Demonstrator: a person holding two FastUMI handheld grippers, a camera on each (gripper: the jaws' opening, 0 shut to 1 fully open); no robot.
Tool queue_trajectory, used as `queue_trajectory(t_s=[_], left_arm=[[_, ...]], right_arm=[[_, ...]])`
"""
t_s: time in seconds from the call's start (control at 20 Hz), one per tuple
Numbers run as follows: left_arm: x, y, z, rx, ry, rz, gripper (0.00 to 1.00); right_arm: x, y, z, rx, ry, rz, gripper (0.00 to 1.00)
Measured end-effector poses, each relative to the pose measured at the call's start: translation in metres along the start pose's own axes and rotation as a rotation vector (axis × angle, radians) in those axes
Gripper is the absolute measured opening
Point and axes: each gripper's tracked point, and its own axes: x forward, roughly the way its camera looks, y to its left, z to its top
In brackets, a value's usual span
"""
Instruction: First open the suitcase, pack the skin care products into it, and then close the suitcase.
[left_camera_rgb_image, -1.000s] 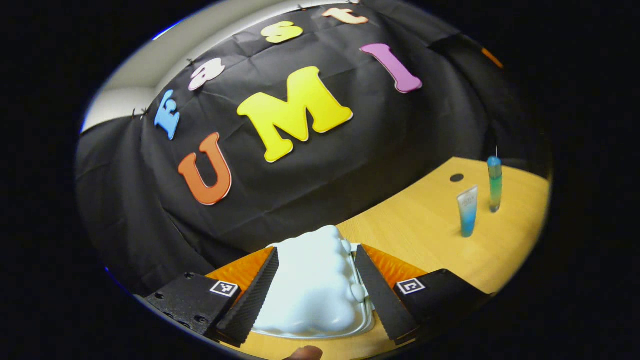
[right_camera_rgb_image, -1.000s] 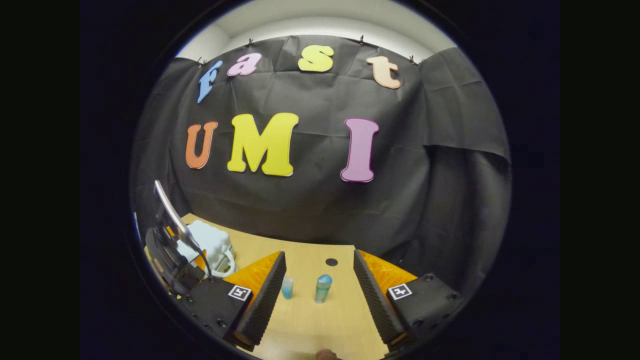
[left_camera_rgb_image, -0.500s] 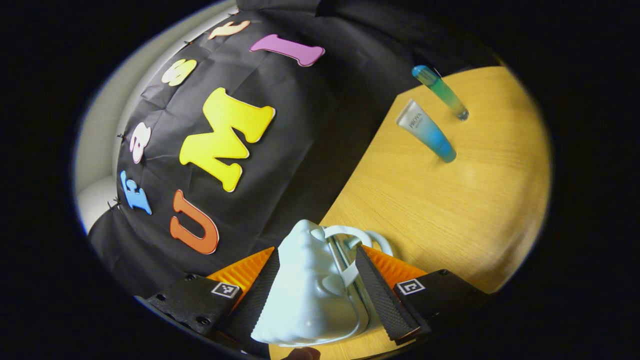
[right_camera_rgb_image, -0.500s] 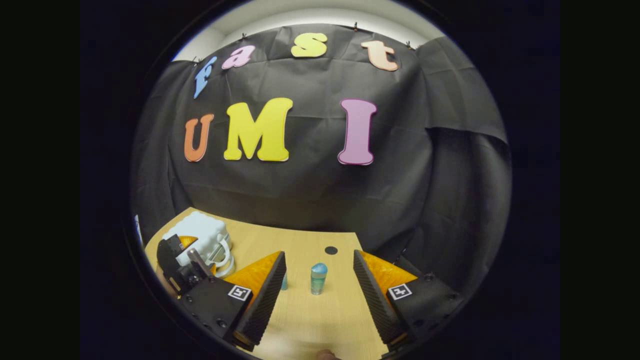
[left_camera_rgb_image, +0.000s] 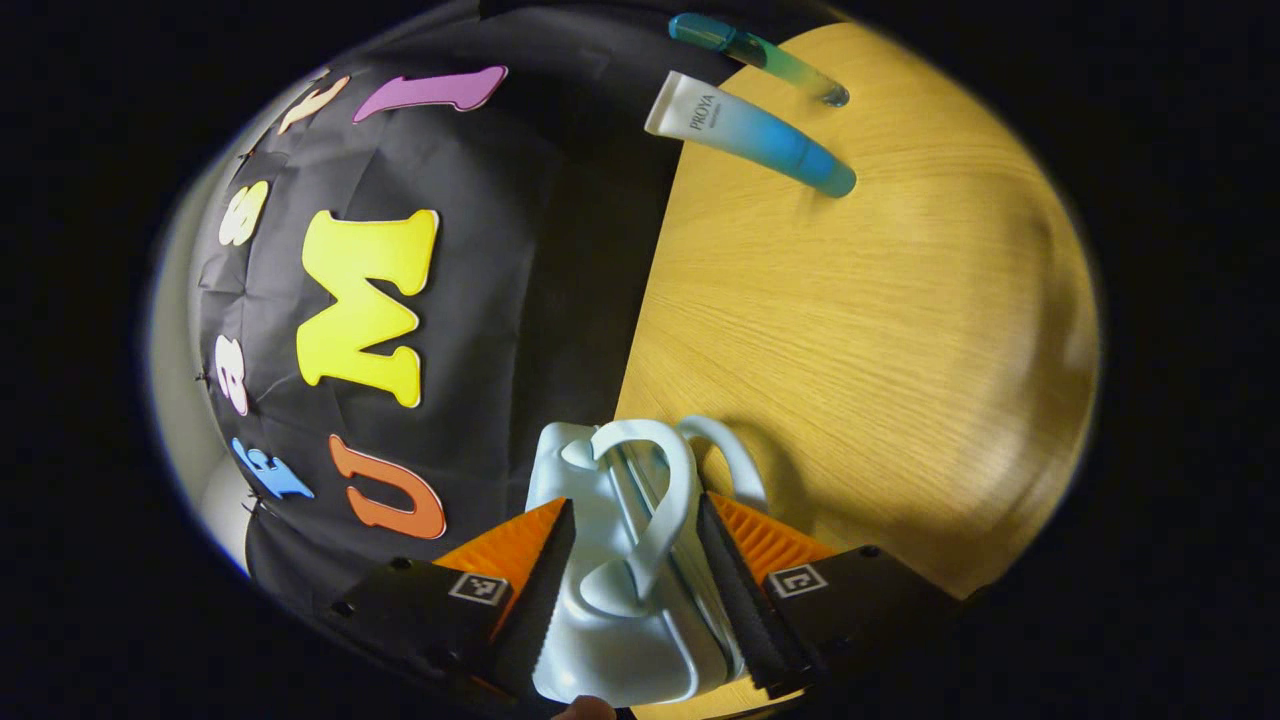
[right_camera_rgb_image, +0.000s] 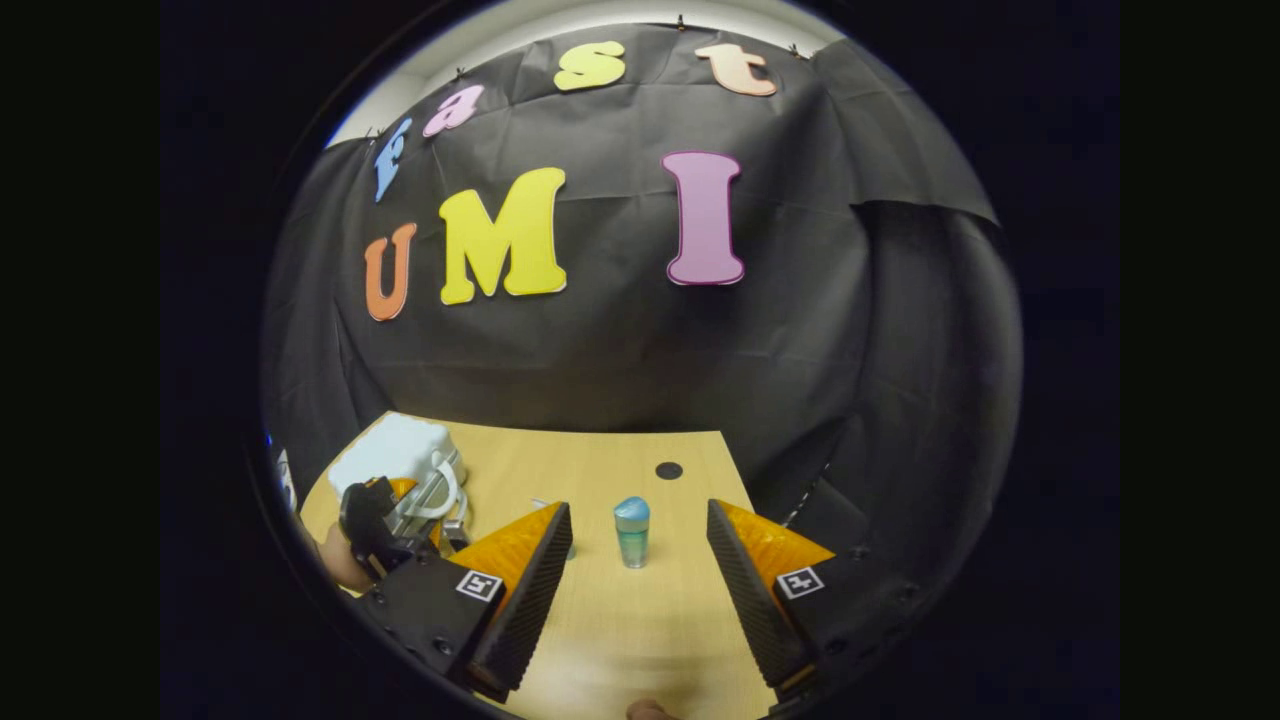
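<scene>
The left hand-held gripper (left_camera_rgb_image: 628, 590) pinched the closed suitcase (left_camera_rgb_image: 620, 560) (opening step, I judged) on the counter (left_camera_rgb_image: 880, 330), next needing the lid parted, while the right hand-held gripper (right_camera_rgb_image: 635, 580) hung spread before the bottle (right_camera_rgb_image: 631, 532) and tube (left_camera_rgb_image: 745, 133) farther off.

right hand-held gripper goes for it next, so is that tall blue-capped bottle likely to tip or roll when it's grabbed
The bottle stands upright on the table, tall on a narrow base, so a nudge near its cap would probably tip it. Its body looks round, so once down it may roll. It stands between the open right hand-held gripper fingers; a low, centred squeeze seems safest.
</scene>
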Motion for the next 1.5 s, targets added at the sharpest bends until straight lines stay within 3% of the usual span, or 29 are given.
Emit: queue_trajectory(t_s=[0.1,0.15,0.25,0.3,0.35,0.55,0.7,1.05,1.5], left_arm=[[0.005,0.002,-0.001,0.027,0.016,0.019,0.65],[0.005,0.004,-0.003,0.040,0.025,0.029,0.63],[0.008,-0.008,-0.008,0.016,0.051,-0.015,0.53],[0.007,-0.012,-0.010,0.005,0.066,-0.026,0.36],[0.009,-0.008,-0.007,0.002,0.071,-0.030,0.29],[0.008,-0.006,-0.004,-0.033,0.038,-0.034,0.19],[0.006,0.000,-0.001,-0.086,-0.013,-0.048,0.03],[-0.008,0.041,-0.013,-0.425,-0.114,-0.122,0.03],[-0.042,0.167,-0.077,-0.836,-0.233,-0.116,0.03]], right_arm=[[0.004,-0.007,-0.004,0.000,0.013,0.007,0.81],[0.006,-0.009,-0.006,0.003,0.020,0.010,0.81],[0.007,-0.012,-0.007,0.008,0.025,0.019,0.81],[0.007,-0.013,-0.008,0.007,0.027,0.020,0.81],[0.007,-0.013,-0.007,0.009,0.030,0.022,0.81],[0.005,-0.004,-0.005,-0.013,0.026,0.019,0.81],[-0.003,0.008,0.003,-0.031,0.003,0.001,0.80],[-0.022,0.056,0.012,-0.061,-0.030,-0.074,0.81],[-0.031,0.141,0.027,-0.077,-0.094,-0.100,0.81]])
